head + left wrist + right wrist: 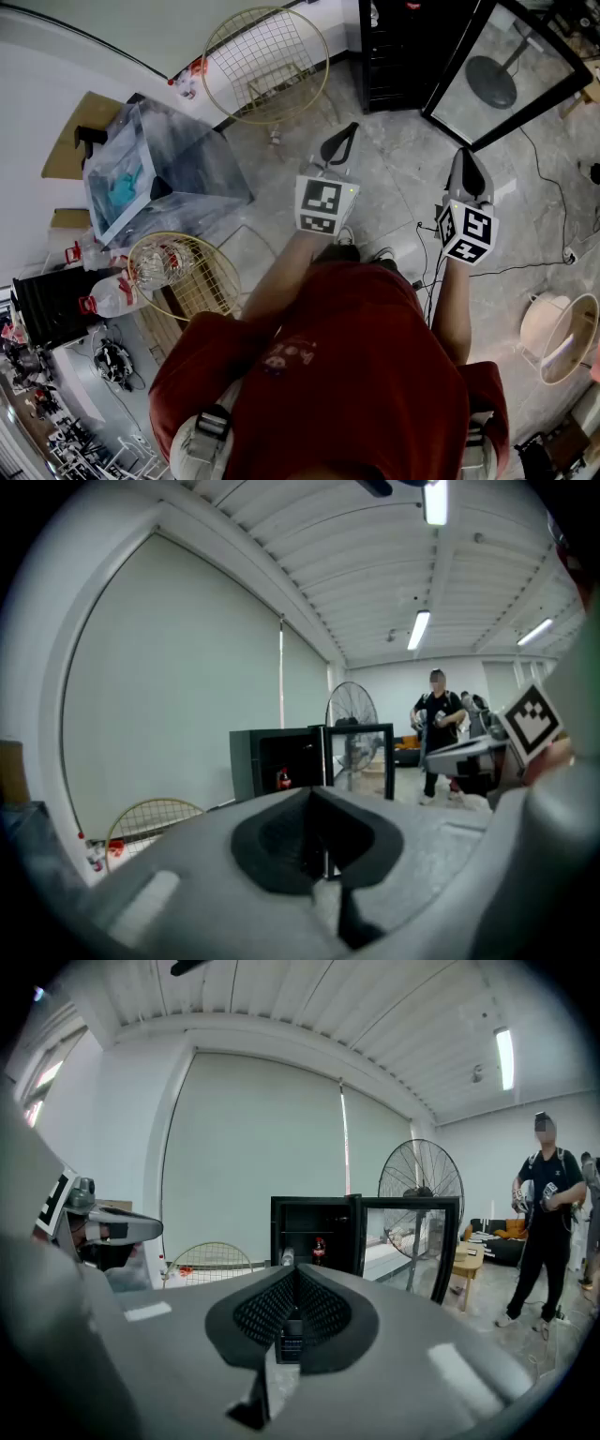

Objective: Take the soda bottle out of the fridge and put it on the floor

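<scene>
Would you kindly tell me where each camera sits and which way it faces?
Head view: on the person's head, looking steeply down at the floor; shows torso, arms, left gripper, right gripper.
Left gripper view: on that gripper, facing the open fridge; shows its shut jaws.
Right gripper view: on that gripper, also facing the fridge; shut jaws.
Shared: fridge, soda bottle.

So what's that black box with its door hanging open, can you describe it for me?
It is a small black fridge, standing upright on the grey floor. Its door, a black frame round a clear glass pane, is swung wide open to the right in the right gripper view. The inside looks dark, and a soda bottle with a red label stands upright in it.
</scene>
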`<state>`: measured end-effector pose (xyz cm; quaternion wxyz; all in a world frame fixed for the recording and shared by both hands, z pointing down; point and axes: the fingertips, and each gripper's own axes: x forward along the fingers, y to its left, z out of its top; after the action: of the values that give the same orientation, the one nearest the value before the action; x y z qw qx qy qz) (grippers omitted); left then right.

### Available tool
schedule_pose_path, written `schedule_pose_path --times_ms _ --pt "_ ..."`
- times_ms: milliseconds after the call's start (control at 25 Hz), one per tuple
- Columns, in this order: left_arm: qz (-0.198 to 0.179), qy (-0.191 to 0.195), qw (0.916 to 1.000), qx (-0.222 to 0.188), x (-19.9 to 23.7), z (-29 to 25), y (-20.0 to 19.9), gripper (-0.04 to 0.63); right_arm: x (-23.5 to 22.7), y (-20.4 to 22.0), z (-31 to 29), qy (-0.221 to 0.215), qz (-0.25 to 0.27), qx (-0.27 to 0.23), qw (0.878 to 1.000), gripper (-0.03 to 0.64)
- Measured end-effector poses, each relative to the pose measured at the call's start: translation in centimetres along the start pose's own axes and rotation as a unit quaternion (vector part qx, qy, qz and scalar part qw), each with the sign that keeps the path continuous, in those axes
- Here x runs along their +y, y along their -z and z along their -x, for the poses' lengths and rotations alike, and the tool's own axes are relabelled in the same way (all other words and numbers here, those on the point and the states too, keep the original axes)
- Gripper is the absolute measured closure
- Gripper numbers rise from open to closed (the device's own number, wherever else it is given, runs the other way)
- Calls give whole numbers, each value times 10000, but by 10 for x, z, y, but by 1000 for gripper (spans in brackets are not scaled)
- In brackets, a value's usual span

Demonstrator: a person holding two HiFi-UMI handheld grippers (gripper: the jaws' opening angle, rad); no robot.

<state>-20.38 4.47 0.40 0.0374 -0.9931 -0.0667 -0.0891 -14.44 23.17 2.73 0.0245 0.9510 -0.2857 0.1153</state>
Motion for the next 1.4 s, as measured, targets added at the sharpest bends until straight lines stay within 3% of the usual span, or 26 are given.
schedule_pose_path --times_ms 560,1080,1400 --pt "191 116 9997 31 21 -11 4 595 16 -6 -20 -5 -46 -74 10000 615" --pt "260 421 9988 -56 74 -24 8 597 50 -15 -55 298 -12 -70 9995 616" --pt "258 583 9980 -35 85 -33 15 595 59 -13 -64 407 52 2 9992 615"
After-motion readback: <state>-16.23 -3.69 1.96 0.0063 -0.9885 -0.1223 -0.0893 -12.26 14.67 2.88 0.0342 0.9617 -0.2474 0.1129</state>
